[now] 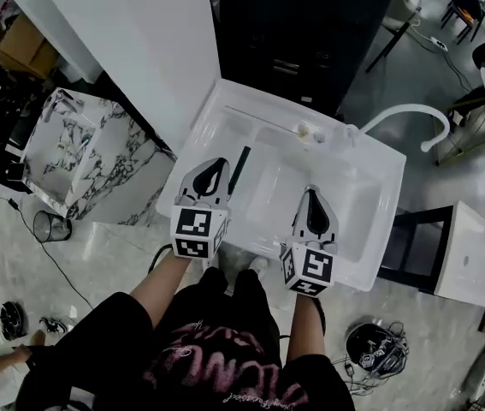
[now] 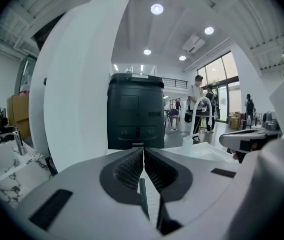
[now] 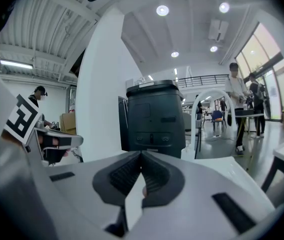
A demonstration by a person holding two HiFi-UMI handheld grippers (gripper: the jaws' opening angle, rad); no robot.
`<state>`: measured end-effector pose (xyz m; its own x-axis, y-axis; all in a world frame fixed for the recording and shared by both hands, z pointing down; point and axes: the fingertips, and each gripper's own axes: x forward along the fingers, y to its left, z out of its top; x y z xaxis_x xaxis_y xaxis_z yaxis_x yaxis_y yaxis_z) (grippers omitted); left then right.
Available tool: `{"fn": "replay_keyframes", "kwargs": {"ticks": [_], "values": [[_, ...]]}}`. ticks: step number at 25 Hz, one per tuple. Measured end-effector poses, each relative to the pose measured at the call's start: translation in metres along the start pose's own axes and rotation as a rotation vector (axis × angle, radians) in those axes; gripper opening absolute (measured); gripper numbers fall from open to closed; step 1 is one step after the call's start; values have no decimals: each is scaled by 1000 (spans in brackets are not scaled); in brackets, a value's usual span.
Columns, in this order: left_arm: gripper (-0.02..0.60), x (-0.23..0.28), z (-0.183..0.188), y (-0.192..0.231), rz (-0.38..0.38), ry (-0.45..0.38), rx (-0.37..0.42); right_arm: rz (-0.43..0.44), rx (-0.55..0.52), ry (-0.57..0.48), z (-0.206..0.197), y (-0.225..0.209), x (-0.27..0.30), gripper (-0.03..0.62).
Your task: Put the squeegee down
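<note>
The white sink (image 1: pixel 357 191) fills the middle of the head view, with a dark cabinet (image 1: pixel 302 32) behind it at the top and a white arched tap (image 1: pixel 405 114) at its upper right corner. Both claws hang over the near half of the basin. The left claw (image 1: pixel 218 164) is shut, its ribbed pads meeting at the tips with nothing between them. The right claw (image 1: pixel 312 197), lower right of centre, looks shut and empty too.

The squeegee (image 1: pixel 239 168) lies as a thin dark bar on the left part of the basin, just right of the left claw's tip and apart from it. In the left gripper view it shows as a dark strip (image 2: pixel 143 196) below the closed jaws.

From where I stand the job looks done. All that's left is to clear off tidily: take the left claw away along its own line, not sideways across the bar, so nothing nudges it.
</note>
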<state>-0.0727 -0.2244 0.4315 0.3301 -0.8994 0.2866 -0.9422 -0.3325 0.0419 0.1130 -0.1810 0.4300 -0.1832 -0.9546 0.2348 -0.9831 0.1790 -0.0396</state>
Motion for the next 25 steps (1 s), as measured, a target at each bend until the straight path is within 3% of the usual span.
{"fn": "replay_keyframes", "kwargs": {"ticks": [25], "values": [[14,-32,64,-2,-18,-151,11,2,-43,-152,73,11,-21,20]]}}
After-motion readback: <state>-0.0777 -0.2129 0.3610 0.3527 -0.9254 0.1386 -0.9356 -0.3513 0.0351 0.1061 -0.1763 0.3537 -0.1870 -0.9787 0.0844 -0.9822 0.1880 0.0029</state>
